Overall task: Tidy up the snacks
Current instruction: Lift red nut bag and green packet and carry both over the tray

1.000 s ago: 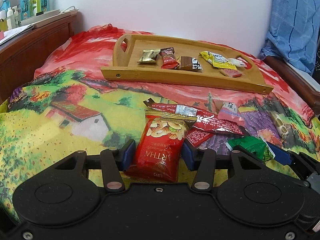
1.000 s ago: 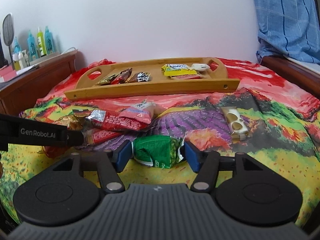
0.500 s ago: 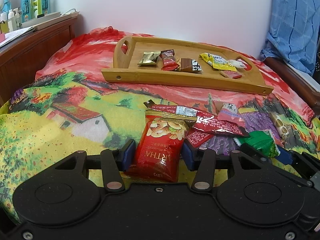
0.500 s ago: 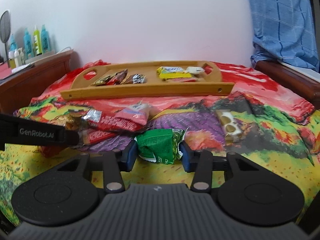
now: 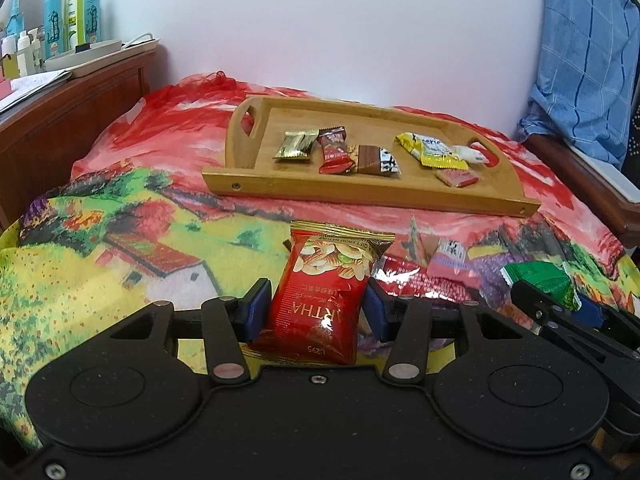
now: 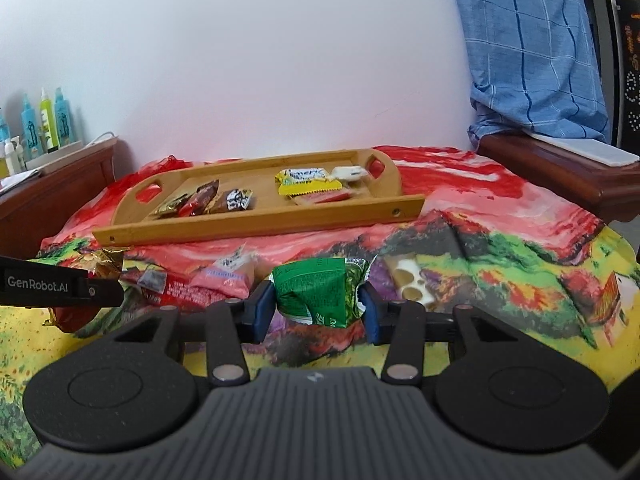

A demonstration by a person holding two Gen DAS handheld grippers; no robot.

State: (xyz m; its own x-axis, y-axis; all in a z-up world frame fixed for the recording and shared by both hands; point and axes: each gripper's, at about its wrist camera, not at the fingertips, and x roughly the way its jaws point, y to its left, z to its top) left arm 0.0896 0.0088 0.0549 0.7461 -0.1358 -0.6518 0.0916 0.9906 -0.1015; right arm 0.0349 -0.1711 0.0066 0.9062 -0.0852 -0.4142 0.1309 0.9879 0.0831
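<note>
- Wooden tray [image 5: 372,192] sits toward the bed's far edge, small snacks already in it.
- Left gripper [image 5: 314,314] is clamped on the red nut bag [image 5: 324,296], near edge.
- Right gripper [image 6: 318,310] is squeezing the green packet [image 6: 318,290] just beside it.

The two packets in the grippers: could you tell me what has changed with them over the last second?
Both have been lifted. The left gripper, shut on the red nut packet, has raised it off the cloth so it stands tilted up. The right gripper closed on the green packet and raised it too. The tray with its snacks and the loose red wrapper on the cloth stayed put.
</note>
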